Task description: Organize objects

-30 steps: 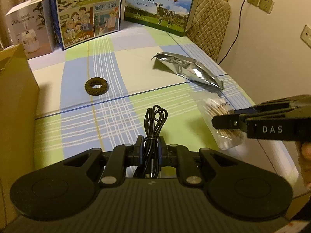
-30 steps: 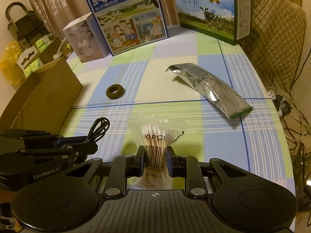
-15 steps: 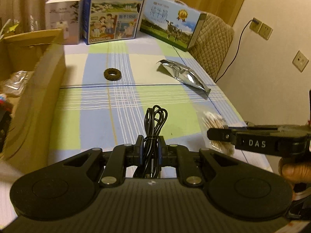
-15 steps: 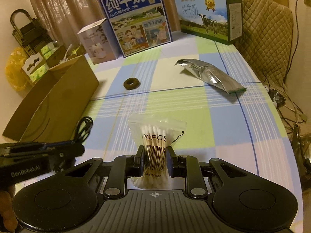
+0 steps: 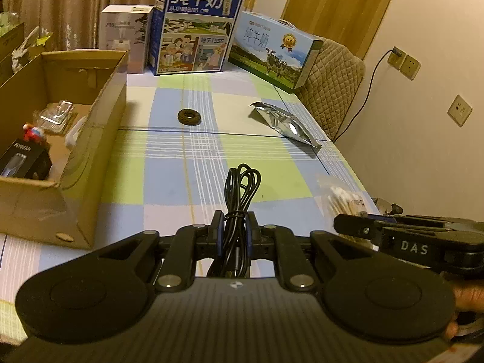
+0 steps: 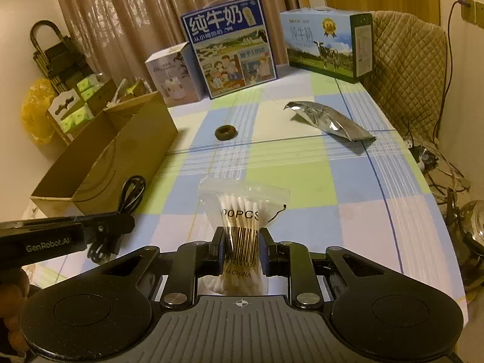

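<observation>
My left gripper [image 5: 235, 230] is shut on a coiled black cable [image 5: 242, 187], held above the near end of the checked tablecloth [image 5: 169, 166]. My right gripper [image 6: 241, 243] is shut on a clear bag of cotton swabs [image 6: 242, 208], also raised over the near end. In the left wrist view the right gripper [image 5: 341, 227] shows at the right with the swab bag [image 5: 341, 199]. An open cardboard box [image 5: 90, 127] sits at the left and holds a few small items. A dark ring [image 5: 189, 117] and a silver foil pouch [image 5: 287, 124] lie further back on the cloth.
Two milk cartons [image 5: 193, 27] [image 5: 272, 48] and a white box [image 5: 124, 36] stand along the far edge. A quilted chair [image 5: 335, 87] is at the far right, against a wall with sockets [image 5: 405, 62]. Left of the table are a rack and bags [image 6: 54, 90].
Both grippers have risen and pulled back with their loads. The left view now looks down into the cardboard box, which before showed only its side.
</observation>
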Motion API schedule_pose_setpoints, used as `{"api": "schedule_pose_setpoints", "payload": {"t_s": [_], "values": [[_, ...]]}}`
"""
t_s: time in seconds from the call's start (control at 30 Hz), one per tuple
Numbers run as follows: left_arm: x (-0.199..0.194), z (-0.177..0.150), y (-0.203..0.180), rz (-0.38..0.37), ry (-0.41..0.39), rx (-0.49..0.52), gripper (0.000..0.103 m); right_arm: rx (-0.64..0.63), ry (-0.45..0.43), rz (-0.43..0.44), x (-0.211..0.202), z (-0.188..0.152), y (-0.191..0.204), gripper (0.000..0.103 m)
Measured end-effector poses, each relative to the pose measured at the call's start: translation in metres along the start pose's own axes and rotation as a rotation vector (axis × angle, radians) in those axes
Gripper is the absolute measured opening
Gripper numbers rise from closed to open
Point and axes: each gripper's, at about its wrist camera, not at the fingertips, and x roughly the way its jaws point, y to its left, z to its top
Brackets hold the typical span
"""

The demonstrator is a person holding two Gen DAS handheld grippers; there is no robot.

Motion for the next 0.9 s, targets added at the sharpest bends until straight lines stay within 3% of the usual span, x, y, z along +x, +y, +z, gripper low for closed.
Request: {"api": "schedule_pose_setpoints", "payload": {"t_s": [0.9], "values": [[-0.059,-0.011,0.018,0.027,-0.071,-0.031,0.01,-0.08,-0.045,0.05,-0.027,-0.01,0.051,0.019]]}}
